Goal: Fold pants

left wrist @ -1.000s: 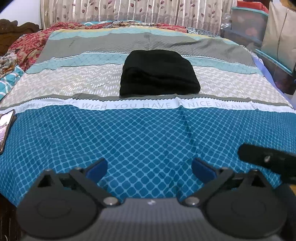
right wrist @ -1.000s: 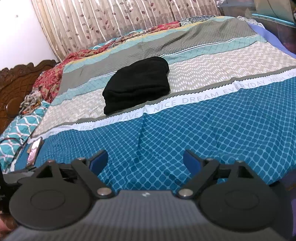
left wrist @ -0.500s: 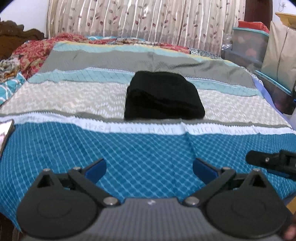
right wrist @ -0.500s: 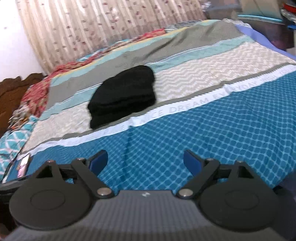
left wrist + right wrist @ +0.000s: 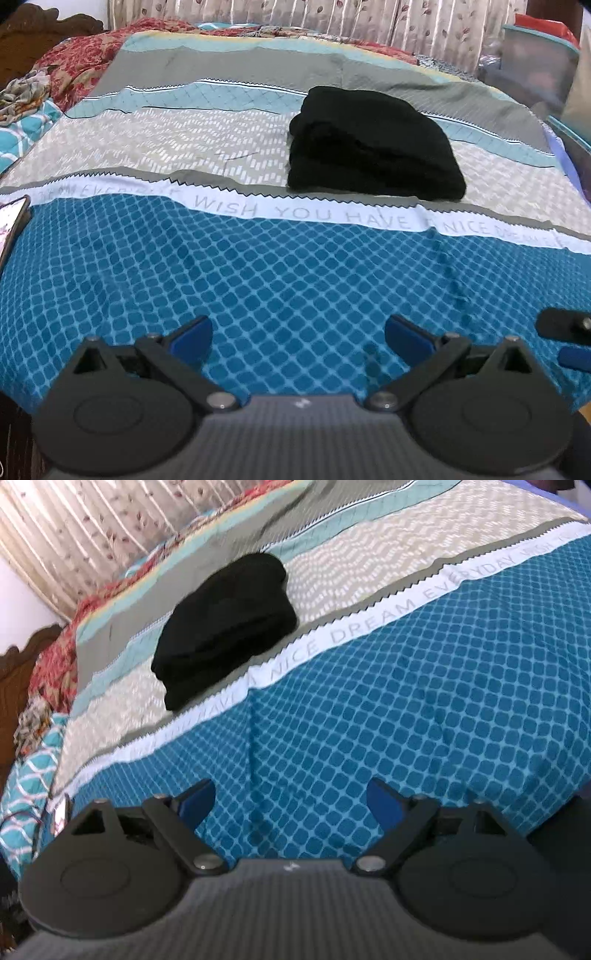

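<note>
The left tongs (image 5: 298, 338) stood with their two blue-tipped fingers spread wide apart, holding nothing, low over the near edge of the bed (image 5: 258, 288). The right tongs (image 5: 291, 803) were likewise parted and empty over that same near edge; part of them showed at the right rim of the left wrist view.

Under both lay one bedspread (image 5: 424, 686) in bands: a blue lattice print nearest, then a white strip of lettering, then beige, pale teal and grey. One pair of black pants (image 5: 369, 147) rested on the beige band just beyond the lettering, folded into a compact stack, well apart from both tongs.

One phone (image 5: 13, 221) lay at the bed's left edge. Past it were rumpled red floral bedding (image 5: 77, 62) and a carved wooden headboard (image 5: 40, 26). One pleated, leaf-patterned curtain (image 5: 332, 16) ran along the far side, and a lidded plastic bin (image 5: 535, 62) stood to the right.
</note>
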### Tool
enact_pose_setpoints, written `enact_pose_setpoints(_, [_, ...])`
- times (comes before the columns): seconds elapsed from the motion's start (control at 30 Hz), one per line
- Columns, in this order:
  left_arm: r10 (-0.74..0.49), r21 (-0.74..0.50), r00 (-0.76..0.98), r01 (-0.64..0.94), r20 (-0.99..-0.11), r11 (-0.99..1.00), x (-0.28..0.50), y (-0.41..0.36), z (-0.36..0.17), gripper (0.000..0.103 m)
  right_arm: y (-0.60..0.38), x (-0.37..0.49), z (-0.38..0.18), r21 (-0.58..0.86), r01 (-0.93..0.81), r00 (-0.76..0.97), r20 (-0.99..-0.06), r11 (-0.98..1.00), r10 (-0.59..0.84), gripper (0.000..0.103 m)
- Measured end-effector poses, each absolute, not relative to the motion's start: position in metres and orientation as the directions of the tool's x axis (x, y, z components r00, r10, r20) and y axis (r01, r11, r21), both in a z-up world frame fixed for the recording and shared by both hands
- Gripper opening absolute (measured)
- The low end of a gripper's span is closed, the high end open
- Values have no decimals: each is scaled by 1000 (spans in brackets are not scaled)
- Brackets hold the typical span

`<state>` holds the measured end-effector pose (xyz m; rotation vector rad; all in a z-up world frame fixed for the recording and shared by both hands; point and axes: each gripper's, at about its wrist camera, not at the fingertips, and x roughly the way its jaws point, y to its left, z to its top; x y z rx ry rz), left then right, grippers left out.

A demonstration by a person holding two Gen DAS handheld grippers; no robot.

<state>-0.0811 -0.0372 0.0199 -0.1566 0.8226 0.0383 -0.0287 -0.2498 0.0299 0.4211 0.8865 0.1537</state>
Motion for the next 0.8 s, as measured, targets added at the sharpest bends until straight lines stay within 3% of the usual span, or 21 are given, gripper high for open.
enact_pose_setpoints(0.17, [-1, -61, 674, -65, -739, 996, -61, -44, 21, 103, -246, -27, 31, 380, 44, 634, -725, 924, 268, 91])
enact_pose_setpoints(0.57, [2, -39, 618, -52, -786, 998, -71, -57, 31, 103, -240, -26, 39, 325, -4, 670, -702, 946, 244, 91])
enact_pose_setpoints(0.8, [123, 58, 686, -117, -717, 991, -77, -54, 60, 103, -239, -24, 42, 333, -33, 671, -691, 942, 268, 91])
